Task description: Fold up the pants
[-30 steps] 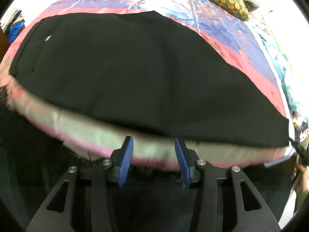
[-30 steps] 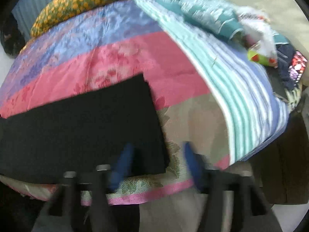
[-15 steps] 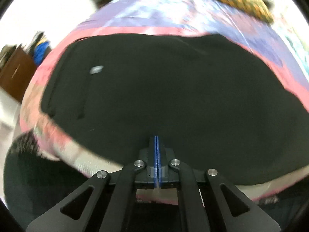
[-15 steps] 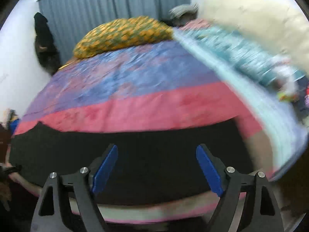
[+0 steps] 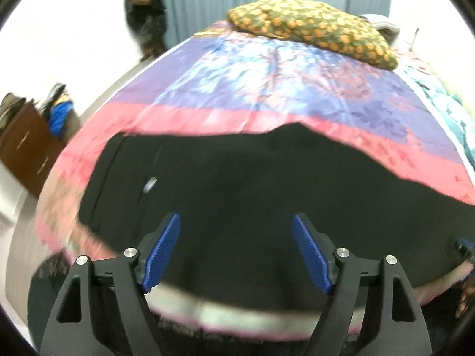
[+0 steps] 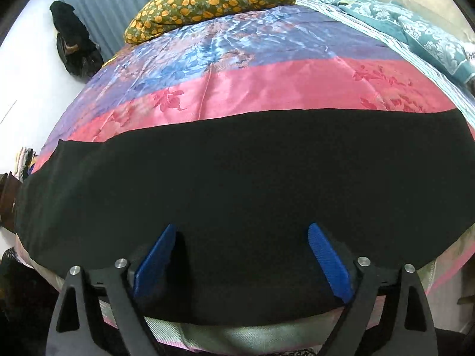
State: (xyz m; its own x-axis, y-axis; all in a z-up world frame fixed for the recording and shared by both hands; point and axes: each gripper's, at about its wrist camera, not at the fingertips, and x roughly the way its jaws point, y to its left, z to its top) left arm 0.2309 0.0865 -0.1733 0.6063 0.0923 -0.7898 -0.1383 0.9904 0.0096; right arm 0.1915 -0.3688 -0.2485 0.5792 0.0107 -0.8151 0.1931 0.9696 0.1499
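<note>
The black pants lie flat across the near edge of a bed, folded lengthwise into one long band; they also fill the lower half of the right wrist view. The waistband end with a small white button lies at the left. My left gripper is open and empty, its blue pads over the near edge of the pants. My right gripper is open and empty too, above the near edge of the pants. The tip of the right gripper shows at the far right of the left wrist view.
The bed has a pink and purple satin cover. A yellow-dotted green pillow lies at the head. A teal blanket lies on the right side. A brown drawer cabinet stands left of the bed. Grey curtains hang behind.
My left gripper shut half a second ago and is open again now. Both grippers have lifted and tilted up, so more of the bed and room shows. The pants lie as before.
</note>
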